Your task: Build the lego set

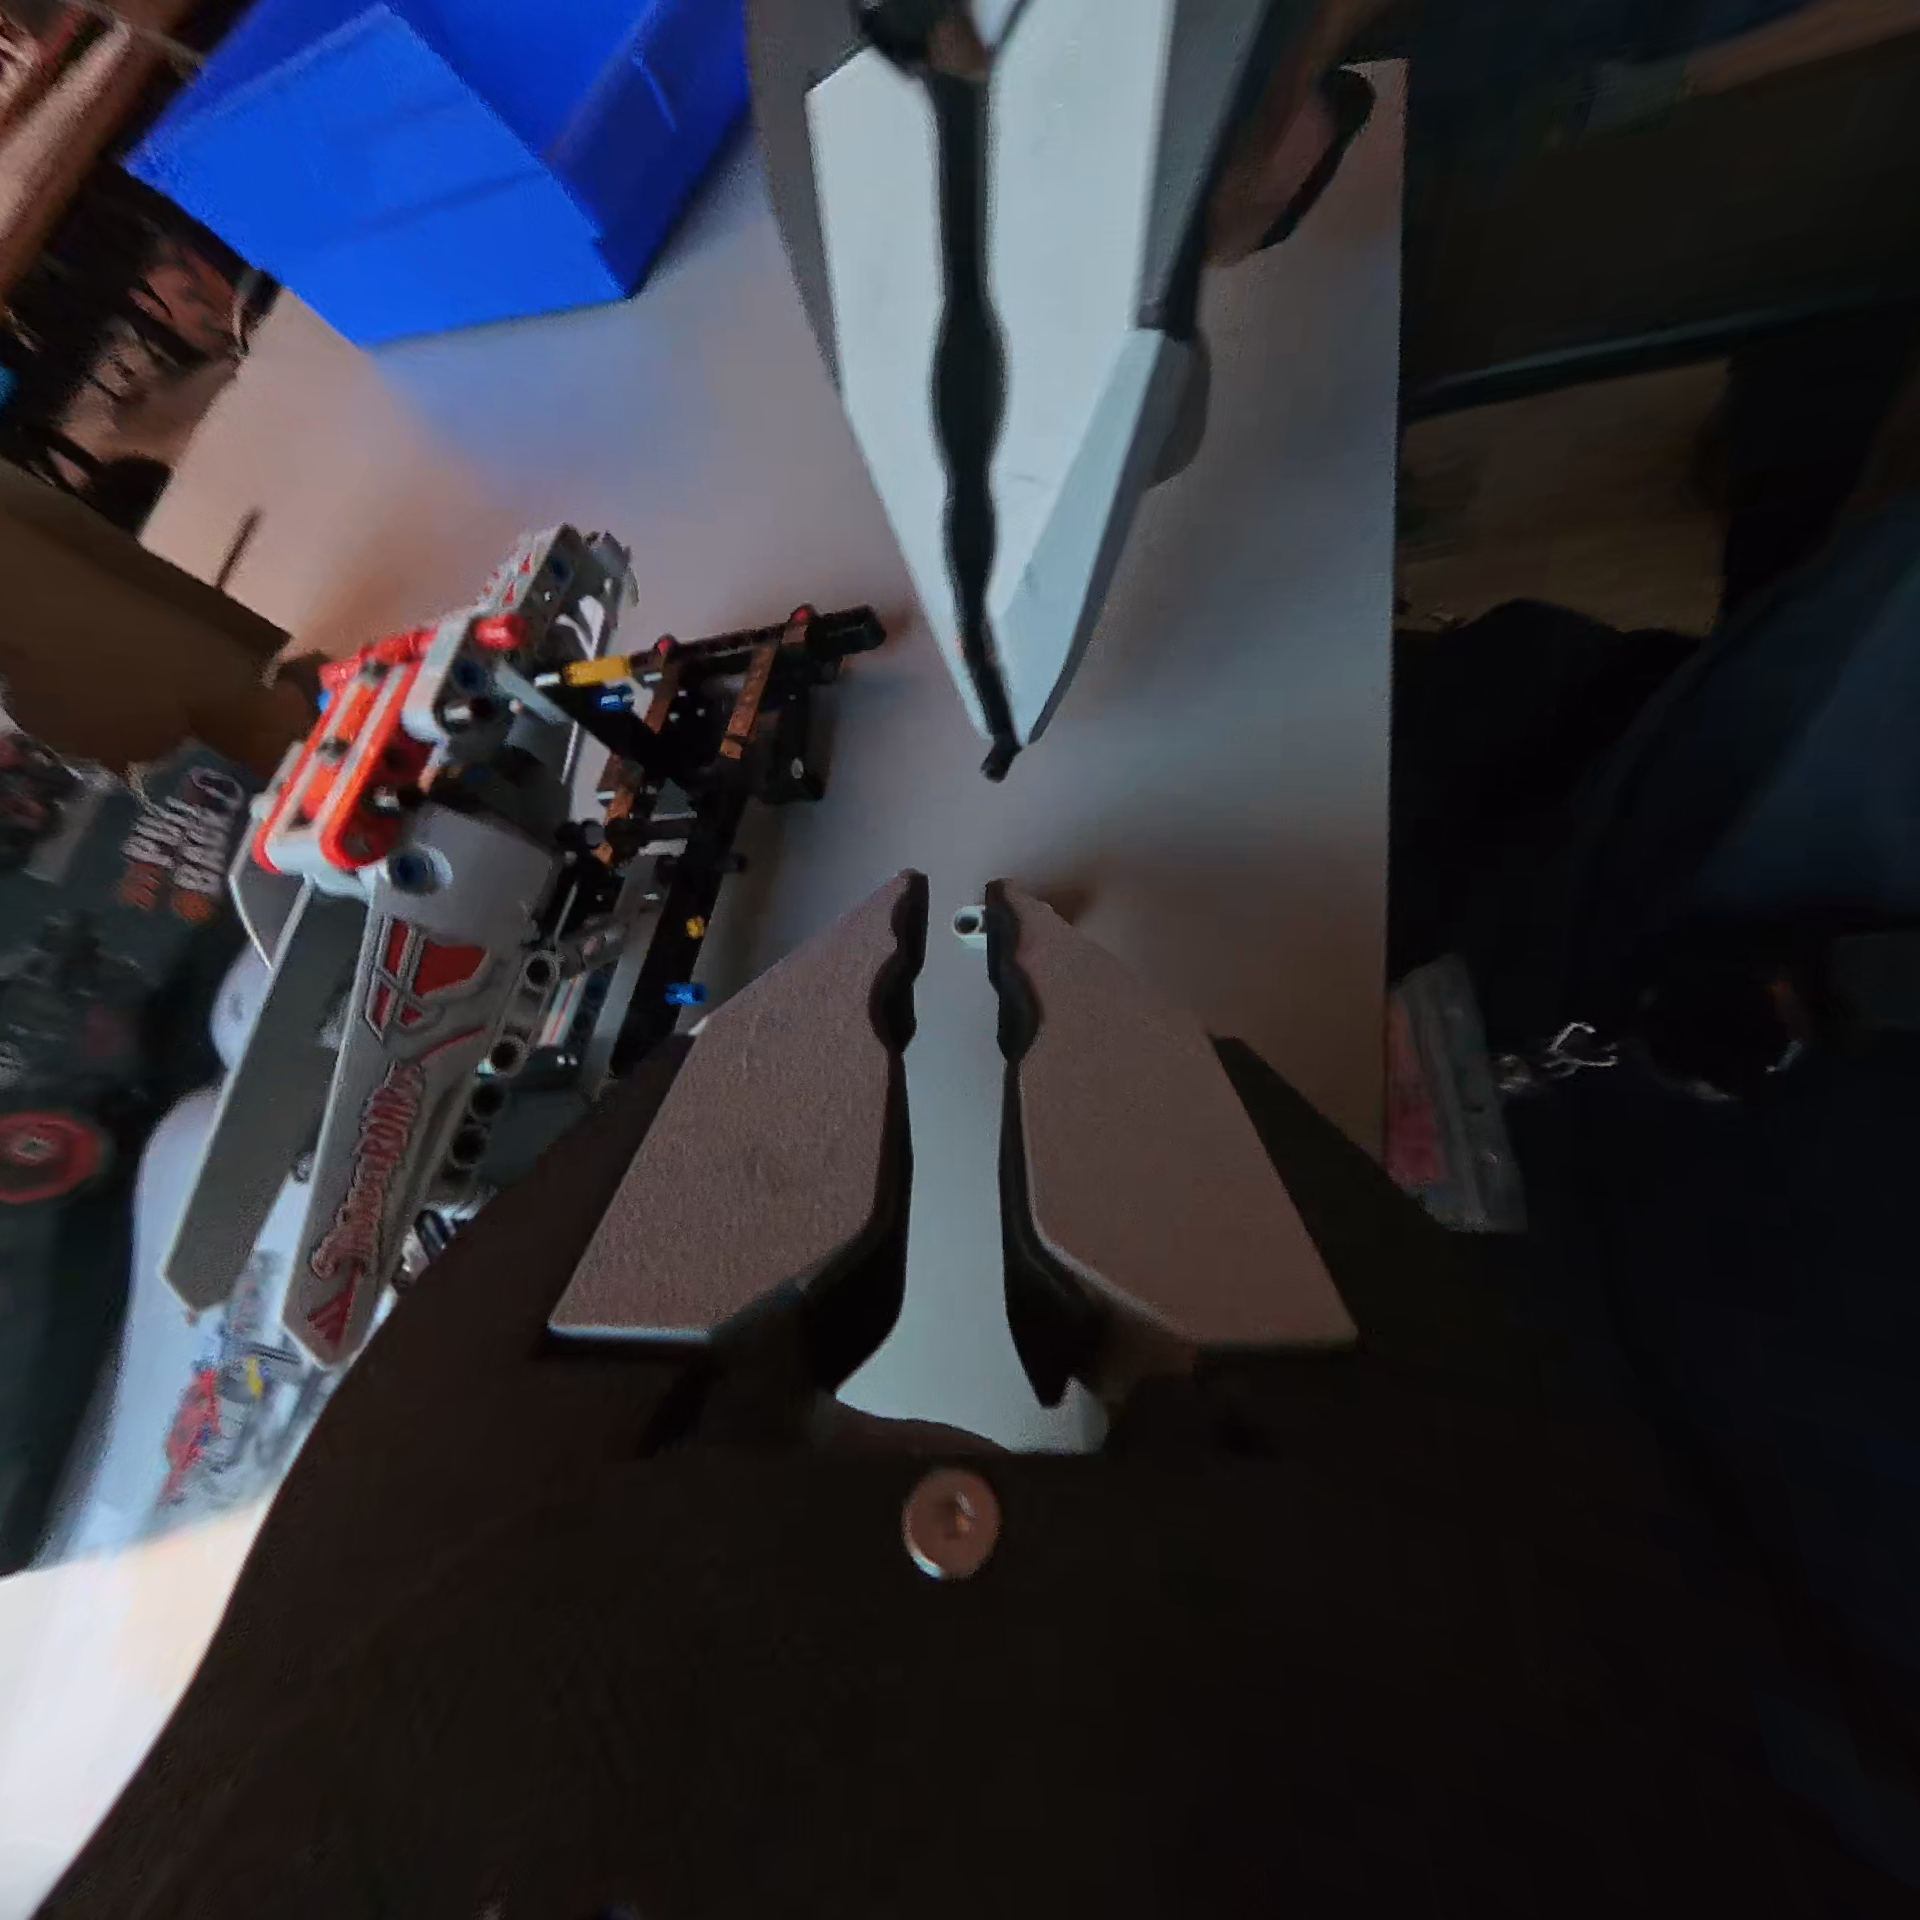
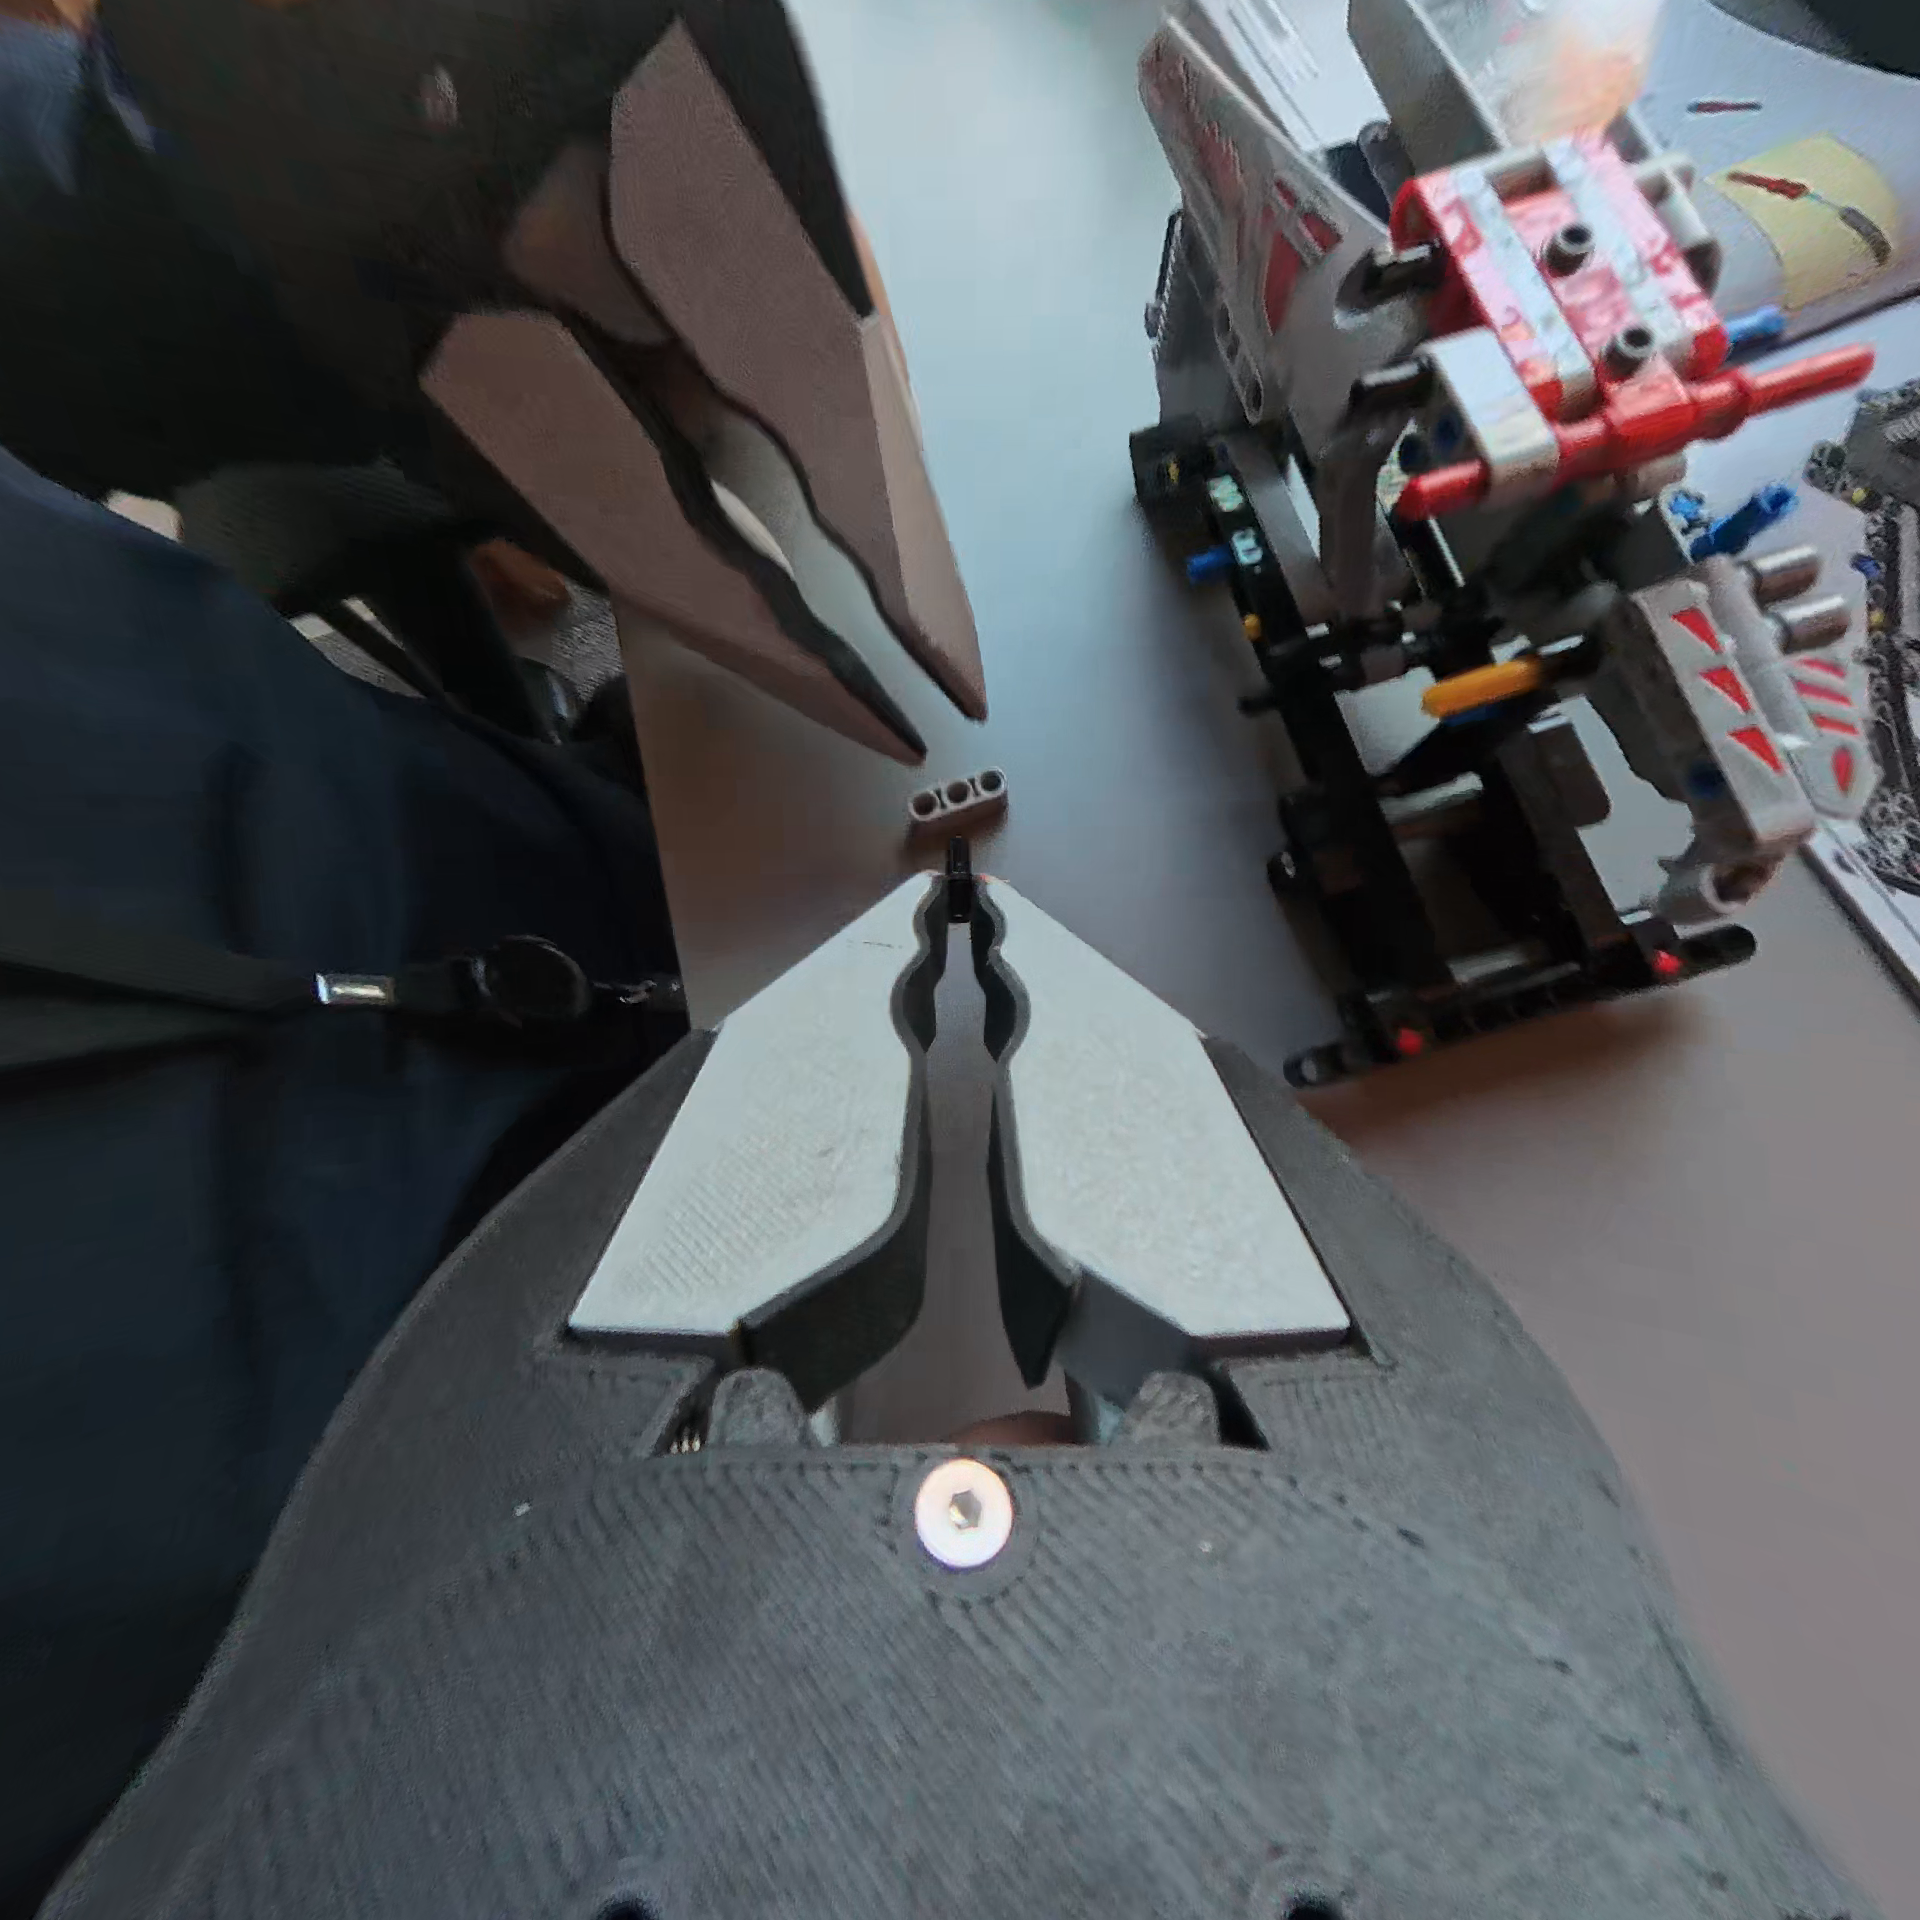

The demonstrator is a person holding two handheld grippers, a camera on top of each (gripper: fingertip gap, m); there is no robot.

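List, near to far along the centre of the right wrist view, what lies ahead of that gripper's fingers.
Small black peg pinched in the right gripper → short grey three-hole beam lying on the table → open left gripper.

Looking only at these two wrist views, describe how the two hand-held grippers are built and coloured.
The right gripper has pale grey wedge-shaped fingers with wavy black inner pads, set in a textured black printed body with a silver hex screw. The left gripper matches it, but its fingers look brownish-grey. A dark navy sleeve appears alongside.
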